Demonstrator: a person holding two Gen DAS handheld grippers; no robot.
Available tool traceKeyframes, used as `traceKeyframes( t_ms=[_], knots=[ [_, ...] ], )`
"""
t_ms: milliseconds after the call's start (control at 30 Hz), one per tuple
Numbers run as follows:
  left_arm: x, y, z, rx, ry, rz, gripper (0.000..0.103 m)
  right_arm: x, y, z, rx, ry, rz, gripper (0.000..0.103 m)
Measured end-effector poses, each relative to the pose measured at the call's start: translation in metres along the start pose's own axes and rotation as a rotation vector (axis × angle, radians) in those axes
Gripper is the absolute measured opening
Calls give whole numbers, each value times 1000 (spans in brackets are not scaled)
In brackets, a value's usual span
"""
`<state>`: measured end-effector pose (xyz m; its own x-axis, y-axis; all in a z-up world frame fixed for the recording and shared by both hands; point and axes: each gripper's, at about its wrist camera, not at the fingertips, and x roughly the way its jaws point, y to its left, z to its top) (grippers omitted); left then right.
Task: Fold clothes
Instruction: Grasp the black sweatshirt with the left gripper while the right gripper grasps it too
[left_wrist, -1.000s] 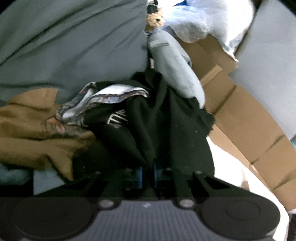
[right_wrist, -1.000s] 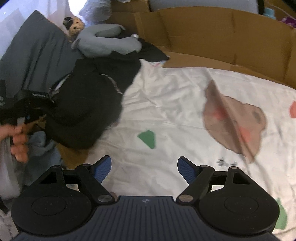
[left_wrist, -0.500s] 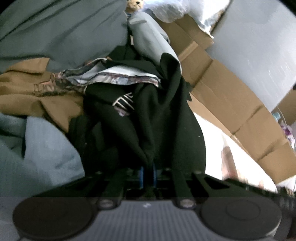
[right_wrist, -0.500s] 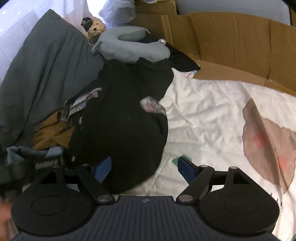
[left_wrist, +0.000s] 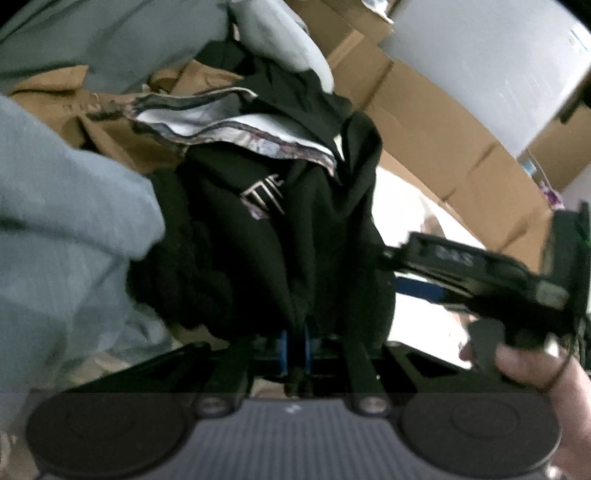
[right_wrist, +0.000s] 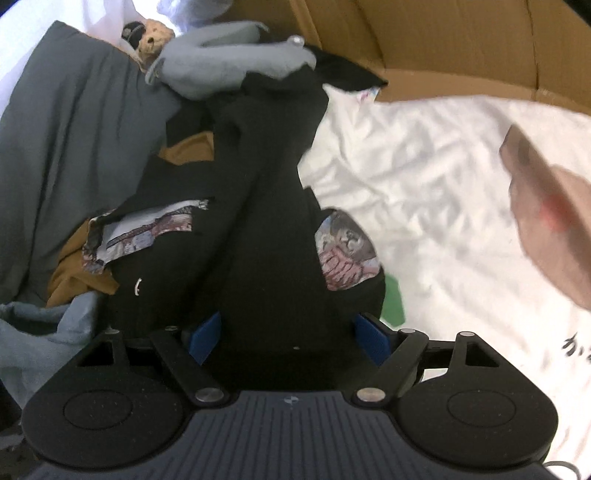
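Garment: black garment with a printed patch lies partly on the pile of clothes, partly on the white sheet; one end of it is lifted toward both tools.
Left gripper: its blue pads are nearly together and pinch a fold of the black cloth.
Right gripper: the jaws stand wide, the black cloth passes between the pads, but they do not press on it.
Surroundings: brown garment and pale blue cloth lie beside the black one; grey neck pillow rests on its far end; cardboard stands behind the sheet.
Step in hand: I judge it is taking a second hold, to pull the garment free and spread it flat.
How to do it well: close the right pads on one edge only, not on a thick bunch; keep the left pinch firm; draw the cloth slowly, because the pillow and the brown garment can come along.
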<state>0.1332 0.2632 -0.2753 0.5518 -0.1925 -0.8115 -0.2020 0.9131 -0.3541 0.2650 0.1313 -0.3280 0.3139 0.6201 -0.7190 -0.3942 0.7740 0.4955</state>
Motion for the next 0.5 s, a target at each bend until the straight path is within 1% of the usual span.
traceKeyframes(
  t_ms=[33, 67, 100, 133, 167, 200, 233, 267, 333, 367, 400, 467, 500],
  knots=[
    [0, -1, -1, 7, 5, 0, 8, 3, -2, -2, 5, 7, 11, 81],
    [0, -2, -2, 15, 9, 2, 8, 5, -4, -4, 0, 17, 30, 76],
    [0, -4, -3, 22, 13, 4, 8, 7, -6, -5, -7, 27, 49, 63],
    [0, -4, -2, 29, 16, 10, 8, 7, -8, -6, -7, 38, 51, 54],
    [0, -5, 0, 34, 19, 16, 9, 7, -10, -7, -7, 48, 52, 31],
    [1, -5, 4, 43, 22, 24, 10, 8, -12, -8, -7, 59, 53, 18],
    [2, -4, 8, 53, 25, 33, 12, 5, -13, -8, -11, 57, 56, 14],
    [1, -4, 11, 65, 27, 44, 14, 1, -15, -8, -14, 54, 57, 8],
    [-4, -1, 12, 79, 16, 64, 18, -7, -19, -8, -23, 55, 48, 5],
    [-8, 1, 13, 85, 10, 73, 22, -12, -22, -8, -26, 56, 40, 4],
    [-14, 2, 11, 86, 4, 82, 25, -19, -26, -9, -36, 49, 10, 4],
    [-24, 5, 9, 79, -13, 100, 46, -29, -33, -11, -60, 64, -22, 4],
    [-26, 6, 11, 74, -24, 110, 50, -34, -36, -13, -73, 72, -38, 3]
  ],
)
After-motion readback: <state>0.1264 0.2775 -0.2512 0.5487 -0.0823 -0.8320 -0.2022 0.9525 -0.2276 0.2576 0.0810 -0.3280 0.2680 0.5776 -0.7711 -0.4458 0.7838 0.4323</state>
